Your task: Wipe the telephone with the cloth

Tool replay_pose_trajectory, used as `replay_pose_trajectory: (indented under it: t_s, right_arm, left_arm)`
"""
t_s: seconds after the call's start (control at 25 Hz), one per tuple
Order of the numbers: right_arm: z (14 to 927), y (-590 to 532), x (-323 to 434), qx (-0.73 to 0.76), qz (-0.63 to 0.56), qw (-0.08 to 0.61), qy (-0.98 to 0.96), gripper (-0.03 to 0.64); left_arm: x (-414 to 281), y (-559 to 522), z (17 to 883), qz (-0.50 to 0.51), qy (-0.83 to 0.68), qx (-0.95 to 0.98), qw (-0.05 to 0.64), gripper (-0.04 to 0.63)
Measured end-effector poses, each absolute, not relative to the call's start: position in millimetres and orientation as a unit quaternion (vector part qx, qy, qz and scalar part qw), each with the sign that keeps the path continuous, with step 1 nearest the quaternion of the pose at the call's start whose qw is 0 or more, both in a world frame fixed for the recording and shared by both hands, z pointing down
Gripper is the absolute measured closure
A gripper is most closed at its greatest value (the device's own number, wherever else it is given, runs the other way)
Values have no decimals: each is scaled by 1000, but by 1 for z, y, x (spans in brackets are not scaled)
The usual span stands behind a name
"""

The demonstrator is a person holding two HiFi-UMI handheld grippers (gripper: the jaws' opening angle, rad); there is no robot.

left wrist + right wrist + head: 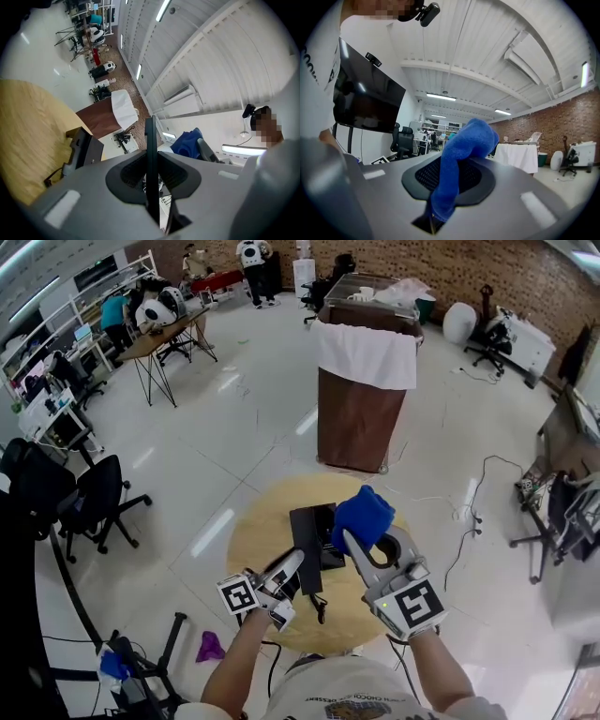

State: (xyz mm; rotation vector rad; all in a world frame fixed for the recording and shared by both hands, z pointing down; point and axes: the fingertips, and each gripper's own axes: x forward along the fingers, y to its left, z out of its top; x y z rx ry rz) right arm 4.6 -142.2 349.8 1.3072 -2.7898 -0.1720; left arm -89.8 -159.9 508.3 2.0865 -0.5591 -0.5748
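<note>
On the round wooden table [246,542] sits the black telephone base [331,542], rigid smooth plastic, probably light and apt to slide. The left gripper [292,568] clamps its thin handset [305,535] edgewise. The right gripper [356,542] pinches the soft, limp blue cloth [364,514].

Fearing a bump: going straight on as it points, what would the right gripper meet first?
Probably nothing near: the right gripper, holding the cloth, points level, left of the bin; depth is unclear.
</note>
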Motion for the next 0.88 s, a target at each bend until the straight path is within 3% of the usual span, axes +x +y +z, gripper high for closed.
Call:
replay_pose_trajectory:
  t_s: [0.52,0.88]
  right_arm:
    - [384,-134,-10,426,-52,73,-900,554]
    - [411,-140,-25,410,-15,101,-906,554]
  left_arm:
    - [-93,-211,626,-191,-260,795,514,531]
    - [-88,-235,662,-165,-289,787,520,531]
